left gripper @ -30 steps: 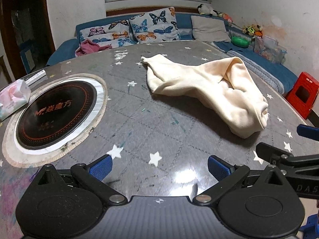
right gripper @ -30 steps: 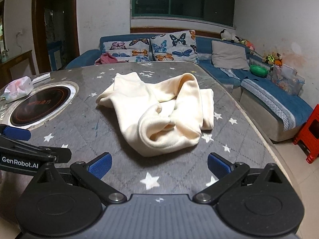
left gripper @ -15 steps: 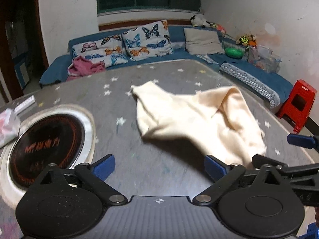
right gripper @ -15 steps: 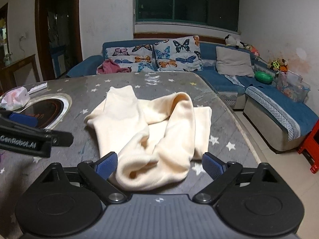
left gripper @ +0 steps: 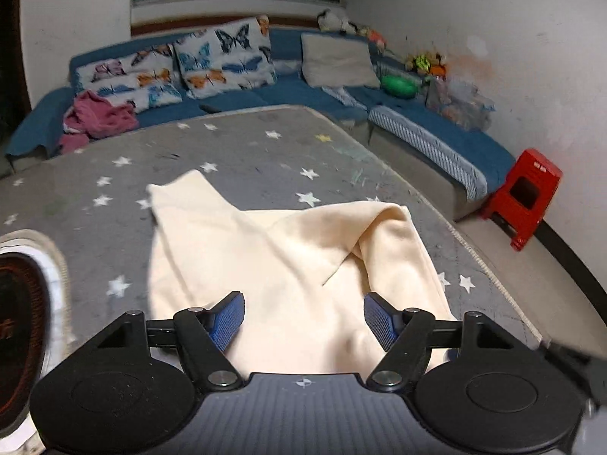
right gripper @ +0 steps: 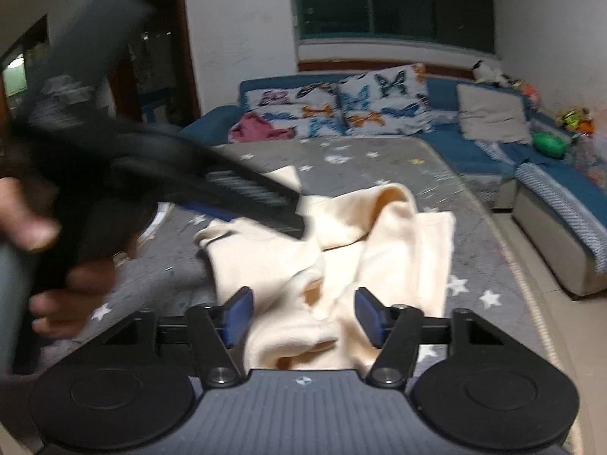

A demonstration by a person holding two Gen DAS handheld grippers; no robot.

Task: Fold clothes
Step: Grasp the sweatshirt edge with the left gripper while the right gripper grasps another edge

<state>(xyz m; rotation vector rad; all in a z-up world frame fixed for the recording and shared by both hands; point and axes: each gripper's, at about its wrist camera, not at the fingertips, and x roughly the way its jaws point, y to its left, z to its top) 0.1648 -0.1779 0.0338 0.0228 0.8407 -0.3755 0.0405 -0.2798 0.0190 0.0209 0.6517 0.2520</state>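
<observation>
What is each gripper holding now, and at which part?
Nothing yet. The left gripper and right gripper have been closing with the cream garment between their jaws, but the pads are not pressing on it.

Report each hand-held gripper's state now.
Left hand-held gripper: open, just been closing, garment between pads, not pinched.
Right hand-held gripper: open, just been closing over the garment, not pinched.

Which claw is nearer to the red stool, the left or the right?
Right, in my judgement. The red stool stands off the table's right side. The right claw works the cream garment's right end; the left claw is further left.
</observation>
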